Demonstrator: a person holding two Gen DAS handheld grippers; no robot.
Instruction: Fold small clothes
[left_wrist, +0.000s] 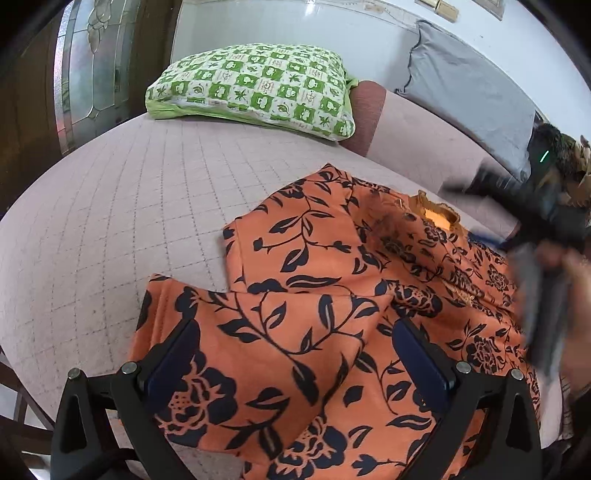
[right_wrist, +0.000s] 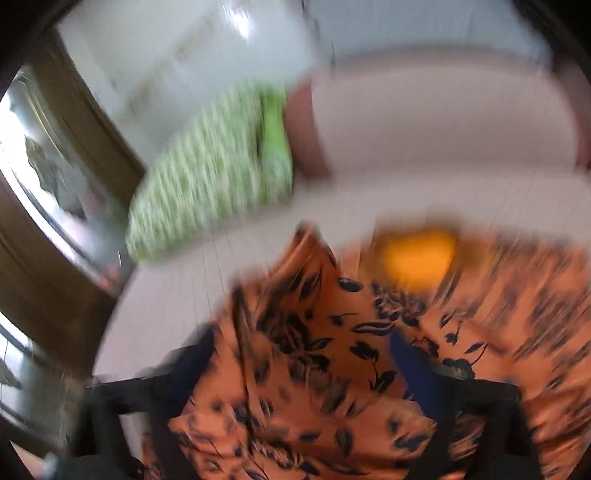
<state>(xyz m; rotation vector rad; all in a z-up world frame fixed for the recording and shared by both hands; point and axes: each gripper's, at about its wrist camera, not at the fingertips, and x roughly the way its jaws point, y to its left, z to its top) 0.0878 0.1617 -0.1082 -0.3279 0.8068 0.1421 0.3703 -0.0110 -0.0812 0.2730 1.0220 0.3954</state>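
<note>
Your left wrist view is bright, evenly lit and sharp, curving at its dark edges; your right wrist view is smeared throughout by motion blur.

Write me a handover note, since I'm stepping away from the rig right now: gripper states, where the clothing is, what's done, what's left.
Left gripper: open, over the orange floral garment, nothing pinched.
Right gripper: open, nothing held; its view is blurred.
Garment lies on the quilted pink bed cover, sleeve folded across the body, neckline toward the far side. Green checked pillow sits beyond it.
Done: a partial fold.
Left: finish folding and flatten.
</note>
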